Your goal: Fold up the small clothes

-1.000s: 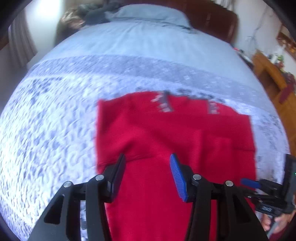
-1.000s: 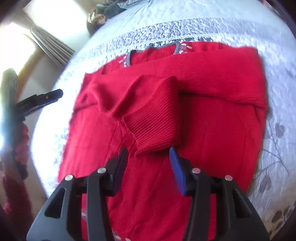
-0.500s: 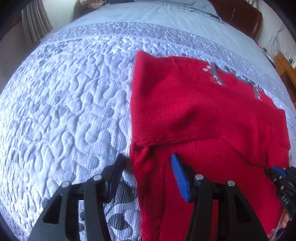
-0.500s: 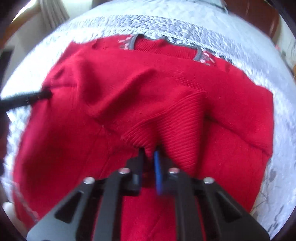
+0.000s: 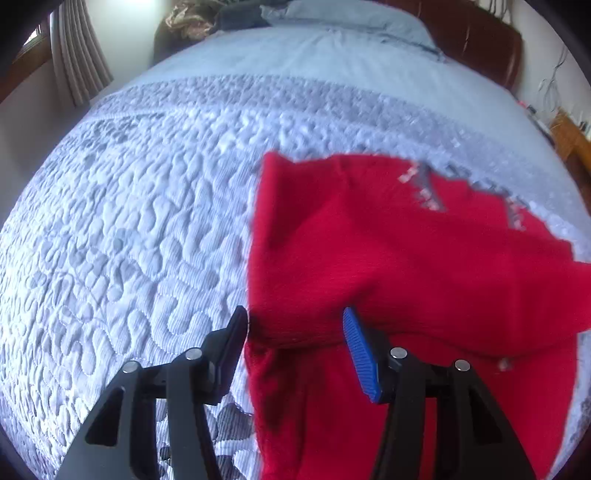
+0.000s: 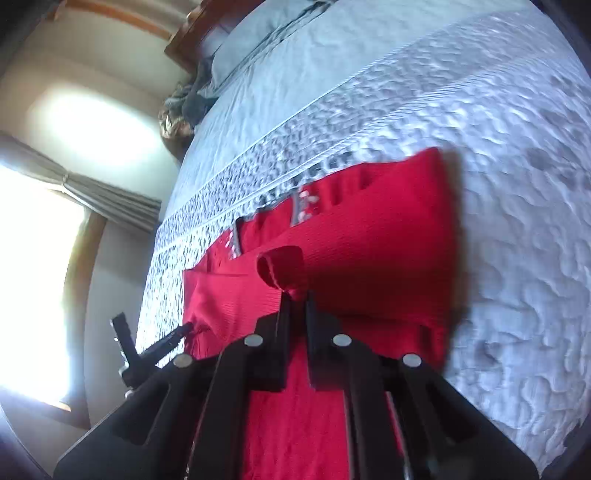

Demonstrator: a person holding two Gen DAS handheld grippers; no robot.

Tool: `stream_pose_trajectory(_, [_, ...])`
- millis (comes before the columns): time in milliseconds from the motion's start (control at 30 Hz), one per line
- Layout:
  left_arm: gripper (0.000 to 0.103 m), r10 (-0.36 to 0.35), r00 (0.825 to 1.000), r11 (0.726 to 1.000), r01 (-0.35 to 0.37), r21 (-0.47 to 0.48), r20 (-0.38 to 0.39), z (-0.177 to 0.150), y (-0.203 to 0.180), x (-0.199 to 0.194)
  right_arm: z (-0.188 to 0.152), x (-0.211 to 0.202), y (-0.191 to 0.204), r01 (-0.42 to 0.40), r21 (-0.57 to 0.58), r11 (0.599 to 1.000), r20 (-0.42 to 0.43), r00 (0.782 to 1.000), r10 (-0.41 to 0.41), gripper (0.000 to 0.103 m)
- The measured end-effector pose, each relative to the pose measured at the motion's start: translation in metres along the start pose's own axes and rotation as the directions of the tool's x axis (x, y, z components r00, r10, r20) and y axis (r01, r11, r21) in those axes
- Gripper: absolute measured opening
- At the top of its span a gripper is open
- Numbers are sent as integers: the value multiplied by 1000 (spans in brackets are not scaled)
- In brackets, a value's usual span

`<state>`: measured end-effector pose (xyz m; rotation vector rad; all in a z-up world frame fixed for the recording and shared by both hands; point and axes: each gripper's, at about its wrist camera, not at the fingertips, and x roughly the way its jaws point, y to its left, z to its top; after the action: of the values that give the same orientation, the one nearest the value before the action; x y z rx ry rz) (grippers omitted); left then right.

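A red knit sweater (image 5: 388,251) lies on the quilted bed, its grey patterned collar (image 5: 424,184) toward the pillows. My left gripper (image 5: 295,339) is open at the sweater's left edge, with red fabric between its fingers. In the right wrist view the sweater (image 6: 369,240) is partly folded. My right gripper (image 6: 295,299) is shut on the ribbed sleeve cuff (image 6: 280,266) and holds it lifted above the sweater body. The left gripper (image 6: 184,328) also shows there, its tip at the sweater's left edge.
The grey quilted bedspread (image 5: 129,240) spreads to the left and beyond the sweater. Pillows (image 5: 351,14) and a dark headboard (image 5: 480,40) are at the far end. A curtained window (image 6: 44,258) is on the left; wooden furniture (image 5: 569,136) on the right.
My right gripper closed on the sleeve cuff and lifted it up and to the right. My left gripper moved from over the sweater's body to its left edge, staying open.
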<state>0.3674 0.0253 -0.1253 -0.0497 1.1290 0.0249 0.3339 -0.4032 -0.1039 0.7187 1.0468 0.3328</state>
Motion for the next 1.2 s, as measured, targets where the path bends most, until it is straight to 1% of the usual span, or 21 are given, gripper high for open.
stream_pose_trajectory(33, [58,-4,1000,1000,4,-8,-25,-2,3,9,-4,-3,-13,9,12,1000,2,1000,-9,6])
stream_pose_trajectory(167, [60,-39,999,999,39,-13,-8,-9,9,13,-16,16,-55,100,43,994,-52,994,-98,6])
stream_pose_trajectory(233, [60,-54,998,998,55,12,-27,-6,7,10,-18,25,-63,97,41,994,-64,994,-94,6])
stream_pose_trajectory(300, [60,-103,994,994,104,31,-32,-1,6,4,-16,25,-63,74,32,997,-54,996,-72,11])
stream_pose_trajectory(367, [60,-118,993,991,118,61,-16,7,2,-2,-13,24,-61,38,37,999,-57,998,-36,33])
stream_pose_trajectory(467, [63,-90,996,991,89,100,9,20,-3,-2,-5,29,-56,55,21,998,-85,995,-53,34])
stream_pose_trajectory(500, [63,-89,996,991,88,102,11,23,-4,1,-3,31,-54,60,18,998,-96,994,-58,33])
stream_pose_trajectory(567, [63,-83,997,991,82,105,2,29,-4,9,3,34,-49,103,-8,995,-115,988,-104,3])
stream_pose_trajectory(633, [64,-38,999,993,39,109,-12,32,-1,19,11,34,-40,93,-29,995,-109,989,-96,3])
stream_pose_trajectory(700, [68,1,1000,996,1,90,-23,34,8,32,20,22,-21,69,-89,994,-63,995,-74,3])
stream_pose_trajectory(733, [74,-10,1000,998,11,65,-26,35,15,37,26,15,-9,48,-127,991,-29,998,-52,3])
stream_pose_trajectory(800, [73,-63,998,998,62,-20,-23,36,30,42,36,4,9,15,-195,981,34,999,-9,3])
stream_pose_trajectory(833, [73,-74,997,996,73,-54,-14,36,34,43,42,3,13,34,-203,979,50,998,-24,3])
stream_pose_trajectory(900, [73,-45,999,997,45,-56,0,35,31,42,51,14,4,116,-161,980,13,993,-116,3])
stream_pose_trajectory(967, [73,5,1000,999,-4,-46,15,32,24,39,51,36,-25,212,-68,975,-82,973,-217,3])
stream_pose_trajectory(1033, [71,29,999,997,-28,-65,17,33,20,37,47,54,-43,246,-39,968,-123,961,-249,4])
stream_pose_trajectory(1067, [71,31,999,997,-30,-78,16,34,20,35,45,56,-48,232,-32,972,-116,965,-234,3])
stream_pose_trajectory(1100, [68,25,999,996,-23,-88,27,37,19,31,43,54,-52,206,-16,978,-102,973,-207,4])
stream_pose_trajectory(1133, [66,23,999,996,-19,-82,48,40,16,26,41,50,-54,172,4,985,-100,980,-171,12])
stream_pose_trajectory(1167, [66,20,997,998,-15,-65,72,43,13,23,40,46,-53,144,7,989,-95,985,-143,26])
stream_pose_trajectory(1200, [66,15,996,999,-11,-49,87,48,11,21,37,43,-52,135,-5,991,-91,987,-135,31])
